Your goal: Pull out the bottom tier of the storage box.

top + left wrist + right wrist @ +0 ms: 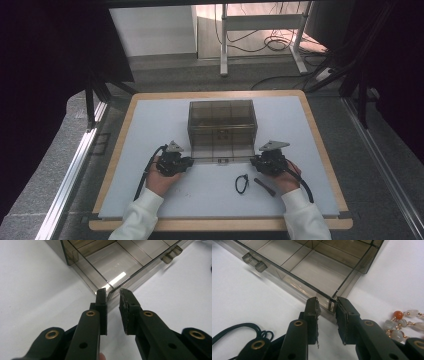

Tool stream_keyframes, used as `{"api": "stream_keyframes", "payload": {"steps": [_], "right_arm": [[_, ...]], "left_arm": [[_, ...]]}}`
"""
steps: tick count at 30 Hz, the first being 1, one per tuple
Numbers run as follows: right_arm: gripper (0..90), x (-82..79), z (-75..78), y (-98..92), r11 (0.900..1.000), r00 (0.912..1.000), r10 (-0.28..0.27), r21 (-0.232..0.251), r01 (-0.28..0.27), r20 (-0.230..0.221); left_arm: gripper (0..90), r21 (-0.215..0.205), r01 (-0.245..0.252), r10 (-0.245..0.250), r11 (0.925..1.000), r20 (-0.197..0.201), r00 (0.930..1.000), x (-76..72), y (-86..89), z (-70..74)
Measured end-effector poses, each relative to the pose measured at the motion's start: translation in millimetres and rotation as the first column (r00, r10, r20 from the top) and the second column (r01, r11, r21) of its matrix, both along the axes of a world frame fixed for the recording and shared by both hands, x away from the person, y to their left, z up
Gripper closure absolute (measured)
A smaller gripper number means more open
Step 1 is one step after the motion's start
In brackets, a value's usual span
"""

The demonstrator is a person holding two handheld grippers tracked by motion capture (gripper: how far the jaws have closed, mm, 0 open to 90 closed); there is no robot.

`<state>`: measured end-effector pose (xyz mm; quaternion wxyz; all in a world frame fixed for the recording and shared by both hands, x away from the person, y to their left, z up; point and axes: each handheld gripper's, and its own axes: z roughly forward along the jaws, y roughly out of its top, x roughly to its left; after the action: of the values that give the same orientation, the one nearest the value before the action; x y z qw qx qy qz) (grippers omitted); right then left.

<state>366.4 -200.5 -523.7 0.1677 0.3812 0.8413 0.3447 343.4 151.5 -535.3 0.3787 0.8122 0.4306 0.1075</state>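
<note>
Two tools flank smoky transparent plastic compartment box (222,131) on white counter (150,125): left tool (112,293) and right tool (327,301) each slightly spread astride near corner, not visibly pinching; box dead ahead.

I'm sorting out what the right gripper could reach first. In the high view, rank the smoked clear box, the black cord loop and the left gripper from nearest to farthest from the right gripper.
1. Smoked clear box: its near corner is at the right gripper.
2. Black cord loop: on the mat, toward the person's side.
3. Left gripper: at the box's other near corner.
</note>
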Motion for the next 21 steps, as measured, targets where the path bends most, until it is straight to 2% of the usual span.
{"api": "stream_keyframes", "payload": {"steps": [8,10,11,12,13,14,21], "right_arm": [[68.5,0.4,-0.8,-0.2,1.000,1.0000,-0.001,0.005,0.001,0.001],[61.5,0.5,-0.6,-0.4,1.000,0.9999,-0.010,0.002,0.010,0.009],[61.5,0.5,-0.6,-0.4,1.000,0.9999,-0.010,0.002,0.010,0.009],[59.7,0.4,-0.2,-1.0,1.000,0.9997,-0.020,0.004,0.020,0.012],[58.1,0.4,0.5,-2.2,1.000,0.9997,-0.023,0.016,0.023,0.009],[52.6,0.1,2.5,-4.4,0.999,0.9996,-0.029,0.036,0.029,0.006],[41.3,-2.3,10.3,-11.5,0.995,0.9993,-0.037,0.097,0.038,-0.008]], "left_arm": [[75.2,-0.009,0.002,-0.002,1.0000,0.000,1.0000,0.0,0.5,-0.2],[68.0,-0.009,-0.002,0.002,1.0000,0.007,1.0000,-1.3,1.1,1.3],[63.9,-0.009,-0.002,0.002,1.0000,0.007,1.0000,-1.3,1.1,1.3],[63.9,-0.005,-0.002,0.002,1.0000,0.007,1.0000,-2.1,1.6,2.2],[60.9,-0.003,-0.005,0.005,1.0000,0.015,0.9999,-3.2,2.3,3.7],[52.8,-0.008,-0.019,0.019,0.9998,0.033,0.9993,-5.4,3.9,7.0],[36.3,-0.002,-0.033,0.034,0.9994,0.064,0.9974,-12.2,11.0,15.3]]}}
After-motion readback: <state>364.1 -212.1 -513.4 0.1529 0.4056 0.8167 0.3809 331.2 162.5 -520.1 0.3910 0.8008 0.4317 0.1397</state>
